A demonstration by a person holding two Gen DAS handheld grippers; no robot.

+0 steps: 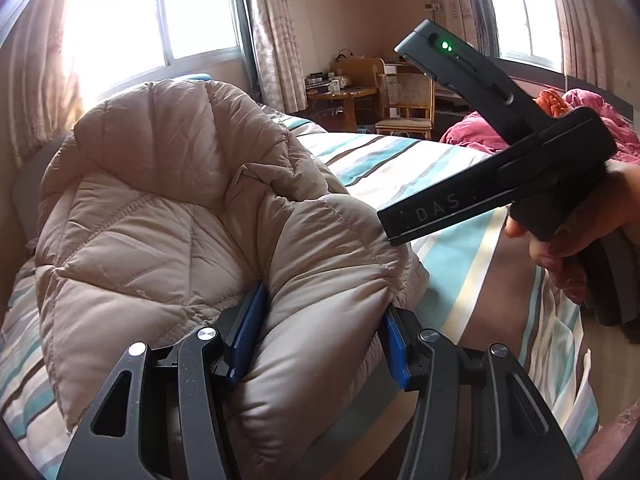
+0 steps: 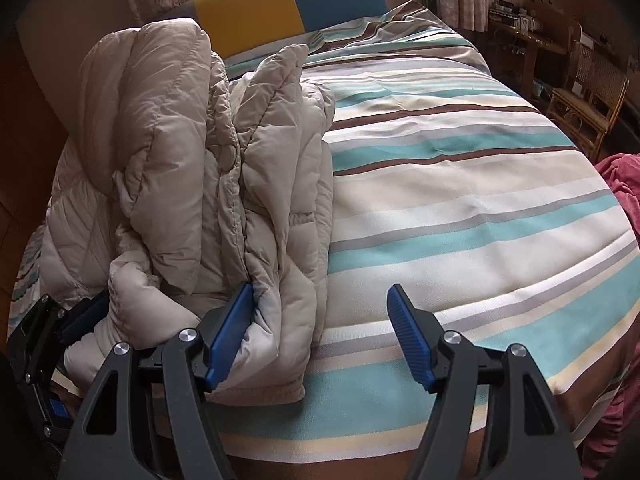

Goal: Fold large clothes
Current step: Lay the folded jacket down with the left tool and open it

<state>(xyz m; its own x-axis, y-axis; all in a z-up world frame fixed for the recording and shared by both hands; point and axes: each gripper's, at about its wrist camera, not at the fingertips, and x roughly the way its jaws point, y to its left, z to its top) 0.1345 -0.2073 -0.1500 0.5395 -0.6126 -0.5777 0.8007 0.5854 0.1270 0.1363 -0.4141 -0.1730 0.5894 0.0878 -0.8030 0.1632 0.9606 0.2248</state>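
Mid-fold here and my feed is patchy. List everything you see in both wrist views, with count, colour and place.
puffer jacket: one, beige quilted, bunched on the left part of the bed
bed cover: one, white, teal and brown stripes, spread over the bed
headboard: one, yellow and blue panels, at the far end of the bed
pink bedding: one heap, beyond the bed's right side
chair: one, cane and wood, by the far wall
desk: one, wooden, with small clutter, beside the chair
windows: two, bright, with patterned curtains
left gripper: black with blue pads, shut on a fold of the jacket
right gripper: open, left pad against the jacket's edge
hand: one, holding the right gripper's handle
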